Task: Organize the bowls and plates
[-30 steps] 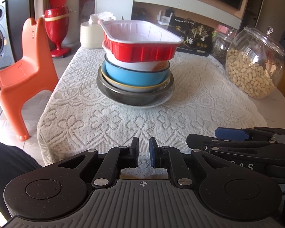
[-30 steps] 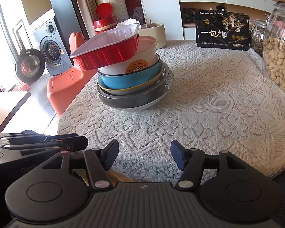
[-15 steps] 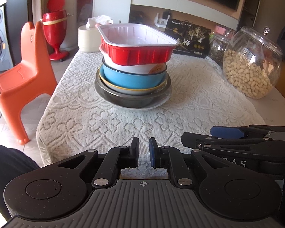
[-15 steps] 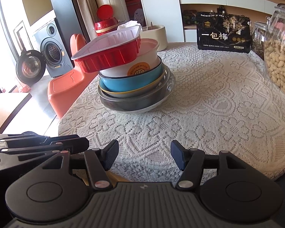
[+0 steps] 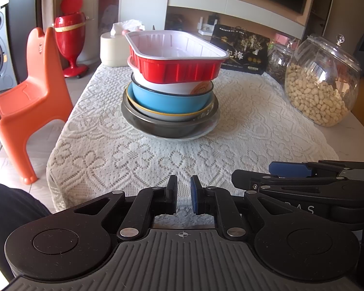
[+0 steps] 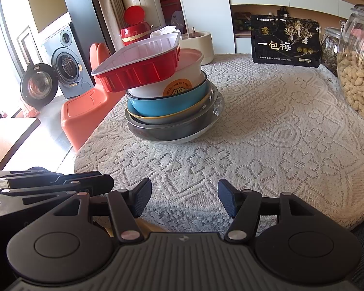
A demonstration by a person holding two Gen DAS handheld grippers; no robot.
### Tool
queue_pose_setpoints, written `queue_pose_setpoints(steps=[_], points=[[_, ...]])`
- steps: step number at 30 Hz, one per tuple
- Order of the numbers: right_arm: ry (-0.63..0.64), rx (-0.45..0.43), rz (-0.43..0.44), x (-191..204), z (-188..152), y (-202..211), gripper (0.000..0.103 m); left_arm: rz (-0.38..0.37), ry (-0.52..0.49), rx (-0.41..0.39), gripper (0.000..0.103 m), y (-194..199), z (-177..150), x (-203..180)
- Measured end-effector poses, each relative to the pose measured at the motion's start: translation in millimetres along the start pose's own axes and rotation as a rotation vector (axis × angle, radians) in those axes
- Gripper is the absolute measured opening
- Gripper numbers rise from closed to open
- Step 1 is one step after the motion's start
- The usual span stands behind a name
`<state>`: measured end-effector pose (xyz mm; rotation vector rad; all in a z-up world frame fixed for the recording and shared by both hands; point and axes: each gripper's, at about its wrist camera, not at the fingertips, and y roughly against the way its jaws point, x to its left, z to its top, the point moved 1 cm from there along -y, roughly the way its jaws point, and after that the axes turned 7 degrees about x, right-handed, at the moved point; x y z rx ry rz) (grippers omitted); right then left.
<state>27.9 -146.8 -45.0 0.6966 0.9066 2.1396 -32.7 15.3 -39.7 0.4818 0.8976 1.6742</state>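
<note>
A stack of dishes stands mid-table. On top a red tray (image 5: pixel 179 69) with a white inside sits tilted (image 6: pixel 138 75). Under it come a white bowl (image 5: pixel 182 87), a blue bowl (image 5: pixel 167 101), a dark grey bowl (image 5: pixel 162 126) and a clear plate (image 5: pixel 206 131). My left gripper (image 5: pixel 184 194) is shut with nothing in it, near the table's front edge and well short of the stack. Beside it my right gripper (image 6: pixel 185 194) is open and empty. Each gripper shows in the other's view, the right one (image 5: pixel 303 181) and the left one (image 6: pixel 48 184).
A lace tablecloth (image 5: pixel 157 160) covers the table. A glass jar of peanuts (image 5: pixel 320 84) stands at the right, a black package (image 5: pixel 242 51) and a tissue holder (image 5: pixel 112 51) behind the stack. An orange chair (image 5: pixel 29 97) is left of the table.
</note>
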Motion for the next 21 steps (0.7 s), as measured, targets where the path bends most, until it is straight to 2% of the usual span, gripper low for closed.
queue_pose_setpoints(steps=[21], points=[[-0.005, -0.004, 0.005, -1.7, 1.0, 1.4, 0.061, 0.008, 0.007, -0.011, 0.014, 2.7, -0.4, -0.9]])
